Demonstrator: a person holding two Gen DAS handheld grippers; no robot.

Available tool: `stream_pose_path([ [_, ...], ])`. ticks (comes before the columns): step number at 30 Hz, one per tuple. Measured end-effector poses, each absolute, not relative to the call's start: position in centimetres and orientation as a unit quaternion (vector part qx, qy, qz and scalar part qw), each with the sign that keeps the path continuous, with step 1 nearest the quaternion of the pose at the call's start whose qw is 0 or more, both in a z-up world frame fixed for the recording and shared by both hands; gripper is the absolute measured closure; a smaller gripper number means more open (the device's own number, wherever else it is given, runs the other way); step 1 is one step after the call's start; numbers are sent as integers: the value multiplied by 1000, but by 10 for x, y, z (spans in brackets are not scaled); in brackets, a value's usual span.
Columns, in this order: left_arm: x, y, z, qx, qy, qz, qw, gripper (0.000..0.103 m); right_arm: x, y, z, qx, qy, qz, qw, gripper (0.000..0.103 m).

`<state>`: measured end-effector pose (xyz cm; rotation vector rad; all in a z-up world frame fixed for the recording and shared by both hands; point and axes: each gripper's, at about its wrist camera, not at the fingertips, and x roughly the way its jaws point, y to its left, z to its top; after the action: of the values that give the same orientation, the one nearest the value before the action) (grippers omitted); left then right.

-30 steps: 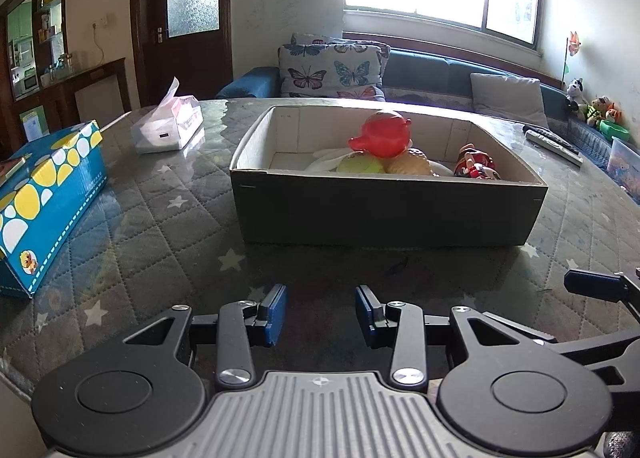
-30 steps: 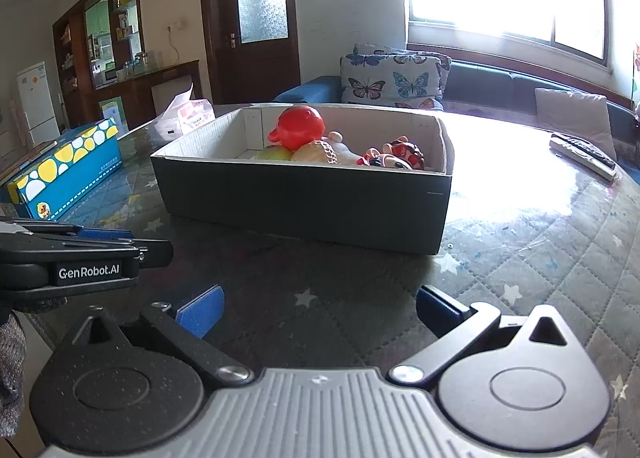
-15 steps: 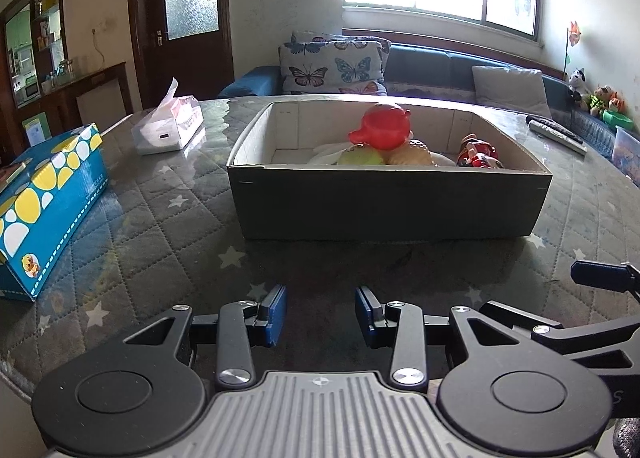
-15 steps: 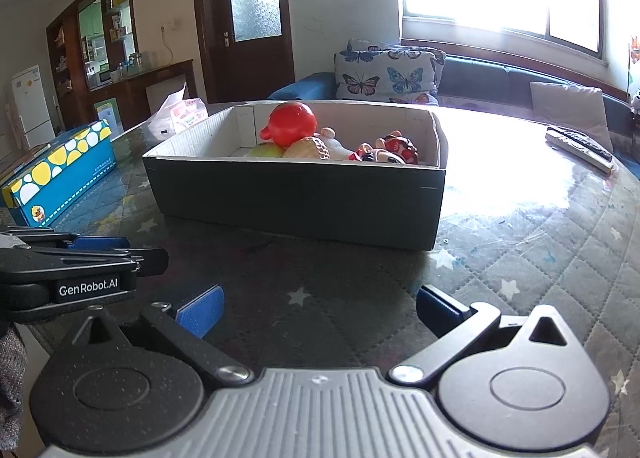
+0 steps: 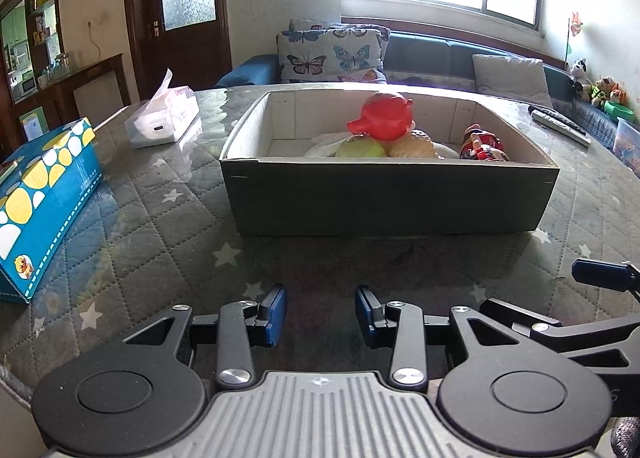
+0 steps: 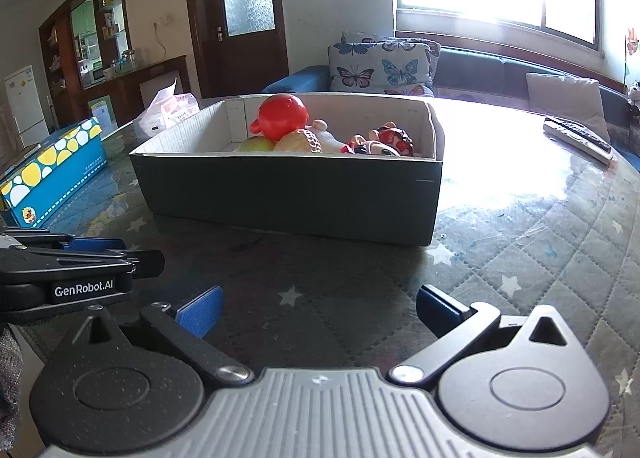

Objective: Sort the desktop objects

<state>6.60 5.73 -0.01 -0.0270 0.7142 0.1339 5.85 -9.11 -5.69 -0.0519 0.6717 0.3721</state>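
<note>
Left claw [image 5: 320, 312]: jaws apart, nothing held.
Right claw [image 6: 318, 312]: wide open, empty.
Toys [image 5: 384, 122]: piled in cardboard box [image 5: 388, 198], mid counter [image 5: 160, 226].
Risk: reaching over near wall — claw could clip rim, shove box; red toy on top may roll.
Room: open counter near; blue carton [image 5: 44, 198] left, remotes [image 6: 580, 138] far right.

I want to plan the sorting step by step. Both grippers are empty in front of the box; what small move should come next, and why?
Probably move the right gripper forward over the cardboard box toward the red toy. Its jaws stand open and empty, and that toy lies on top of the pile, so it seems easiest to reach.
</note>
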Motion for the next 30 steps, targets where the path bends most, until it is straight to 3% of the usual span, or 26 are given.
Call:
stream_pose_path([
  [30, 92, 64, 7, -17, 358, 67, 931, 63, 85, -77, -53, -35, 340, 171, 924, 0],
])
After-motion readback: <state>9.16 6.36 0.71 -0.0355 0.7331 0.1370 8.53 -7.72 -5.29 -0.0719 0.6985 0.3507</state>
